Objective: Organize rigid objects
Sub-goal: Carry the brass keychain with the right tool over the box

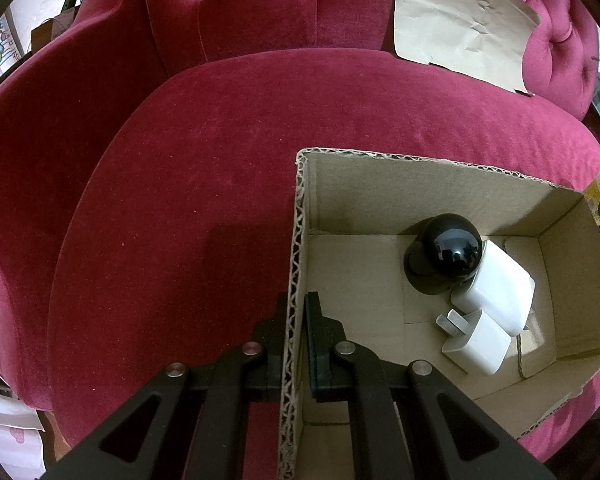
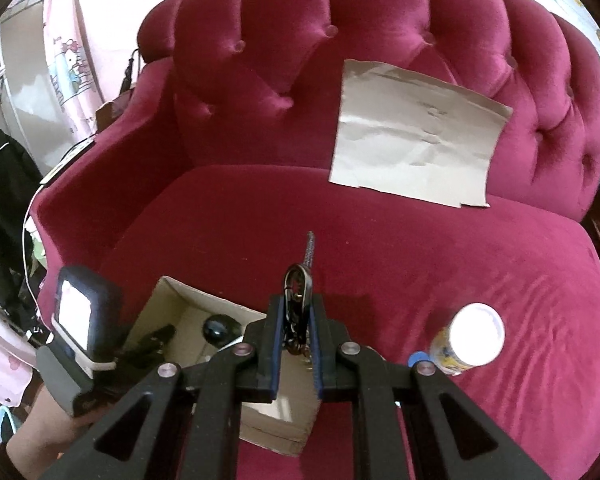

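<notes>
Claw state was recorded first: the right claw (image 2: pixel 296 332) was found closed on a bunch of keys (image 2: pixel 298 300), held above the sofa seat (image 2: pixel 380 248). One key blade projected forward past the fingertips, so the bunch's long axis ran along the line of the fingers; the rest hung between the pads.

The left claw (image 1: pixel 300 320) was found pinched narrow on the near-left wall of the cardboard box (image 1: pixel 296 264), one finger outside and one inside, apparently steadying it. The box rested on the seat cushion.

Inside the box a black dome-shaped device (image 1: pixel 444 258), a large white charger (image 1: pixel 496 290) and a smaller white plug adapter (image 1: pixel 476 342) were noted, clustered together toward the far side. The near half of the box floor was bare.

In the right wrist view the box lay below and to the left of the held keys, just beside the claw's line. It is judged that the coming move turns on this offset: the keys would need carrying leftward and down over the open box before release.

A white-lidded bottle (image 2: pixel 470 338) stood on the cushion to the right, outside the box and nearer the right hand. A brown paper sheet (image 2: pixel 416 136) leaned against the backrest.
</notes>
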{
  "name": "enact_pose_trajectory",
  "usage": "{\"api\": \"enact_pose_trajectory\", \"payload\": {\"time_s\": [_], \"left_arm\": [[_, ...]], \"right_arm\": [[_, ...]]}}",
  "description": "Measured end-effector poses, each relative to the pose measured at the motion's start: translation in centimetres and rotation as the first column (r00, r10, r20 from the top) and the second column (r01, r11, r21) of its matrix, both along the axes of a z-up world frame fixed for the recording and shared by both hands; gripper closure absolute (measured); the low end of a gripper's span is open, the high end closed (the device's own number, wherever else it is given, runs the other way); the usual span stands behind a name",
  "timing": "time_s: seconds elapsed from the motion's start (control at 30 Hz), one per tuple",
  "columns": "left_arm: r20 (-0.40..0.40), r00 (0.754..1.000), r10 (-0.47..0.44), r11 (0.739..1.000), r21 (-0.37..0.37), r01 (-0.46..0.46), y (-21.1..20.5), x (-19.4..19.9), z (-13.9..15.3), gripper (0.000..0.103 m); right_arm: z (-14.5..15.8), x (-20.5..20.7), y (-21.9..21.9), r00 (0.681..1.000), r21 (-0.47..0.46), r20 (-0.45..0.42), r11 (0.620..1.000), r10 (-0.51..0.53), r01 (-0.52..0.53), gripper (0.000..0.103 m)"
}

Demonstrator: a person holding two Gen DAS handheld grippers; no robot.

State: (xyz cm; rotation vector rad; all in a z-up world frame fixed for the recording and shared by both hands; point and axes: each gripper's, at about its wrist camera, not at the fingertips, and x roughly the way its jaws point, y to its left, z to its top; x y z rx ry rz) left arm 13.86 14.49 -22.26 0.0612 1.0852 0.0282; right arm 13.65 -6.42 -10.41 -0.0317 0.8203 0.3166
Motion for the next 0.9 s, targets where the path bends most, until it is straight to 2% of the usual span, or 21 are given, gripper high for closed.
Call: {"api": "enact_pose_trajectory", "payload": {"time_s": [0.43, 0.9], "left_arm": [[0.001, 1.000, 0.000, 1.000, 0.000, 0.000, -0.1, 0.0, 0.0, 0.096], [0.001, 1.000, 0.001, 1.000, -0.002, -0.001, -0.1, 0.0, 0.0, 0.096]], "right_arm": [[-0.6, -0.4, 4.8, 0.995, 0.002, -0.023, 0.995, 0.096, -0.096, 0.092], [-3.9, -0.2, 8.6, 0.981, 0.022, -0.093, 0.986, 0.169, -0.168, 0.092]]}}
